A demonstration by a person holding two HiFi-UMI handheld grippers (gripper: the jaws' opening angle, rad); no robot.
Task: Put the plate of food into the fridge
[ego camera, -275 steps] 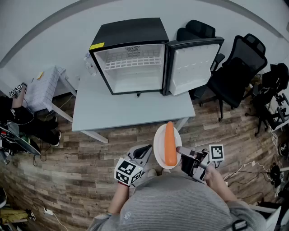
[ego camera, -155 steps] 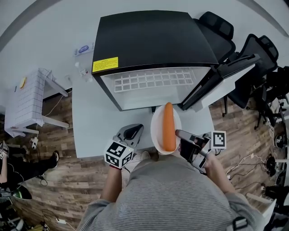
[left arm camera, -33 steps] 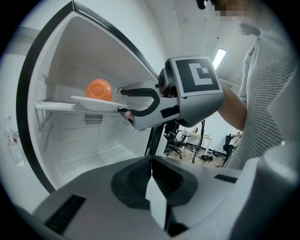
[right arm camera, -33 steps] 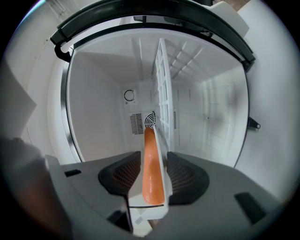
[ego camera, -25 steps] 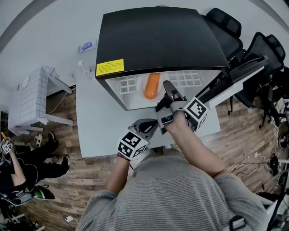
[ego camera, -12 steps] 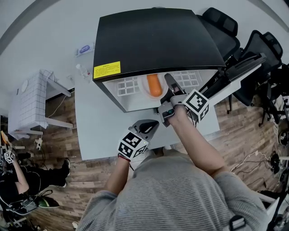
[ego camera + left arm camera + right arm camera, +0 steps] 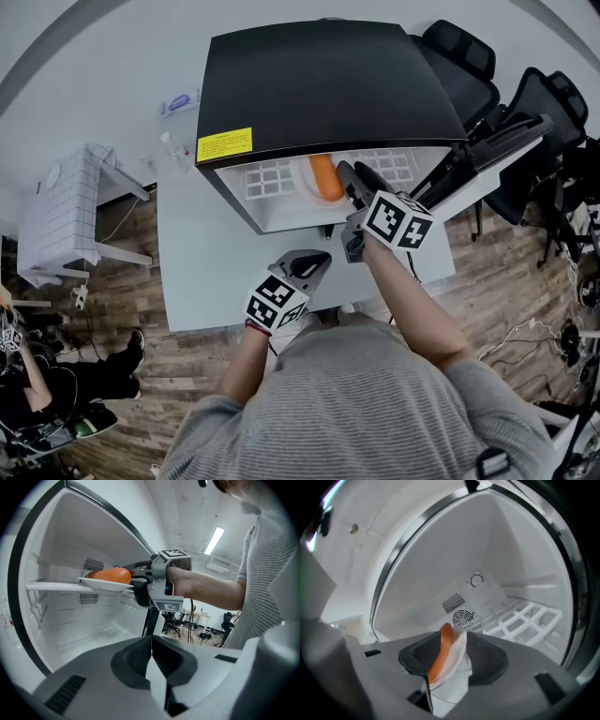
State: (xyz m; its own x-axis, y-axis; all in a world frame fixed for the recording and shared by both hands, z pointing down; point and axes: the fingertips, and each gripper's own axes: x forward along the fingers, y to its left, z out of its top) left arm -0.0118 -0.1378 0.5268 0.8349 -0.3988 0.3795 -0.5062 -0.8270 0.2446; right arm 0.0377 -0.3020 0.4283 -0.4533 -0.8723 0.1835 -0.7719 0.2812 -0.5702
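A white plate [image 7: 305,180] carrying an orange carrot [image 7: 325,178] sits at the wire shelf [image 7: 267,176] inside the open black fridge [image 7: 328,84]. My right gripper [image 7: 349,183] reaches into the fridge and is shut on the plate's near rim. In the right gripper view the plate [image 7: 457,667] and carrot [image 7: 439,658] sit pinched between the pads of the right gripper [image 7: 452,651], with the shelf [image 7: 520,616] to the right. My left gripper [image 7: 314,260] hovers over the table in front of the fridge, shut and empty [image 7: 151,641]. It sees the plate [image 7: 108,584] level with the shelf.
The fridge stands on a pale grey table [image 7: 206,253], with its door [image 7: 487,150] swung open to the right. Black office chairs [image 7: 553,94] stand beyond the door. A small white side table [image 7: 56,211] is at the left, with a seated person [image 7: 28,375] below it.
Over the last second my right gripper has pushed the plate and carrot a little deeper into the fridge and to the right. The left gripper has stayed put.
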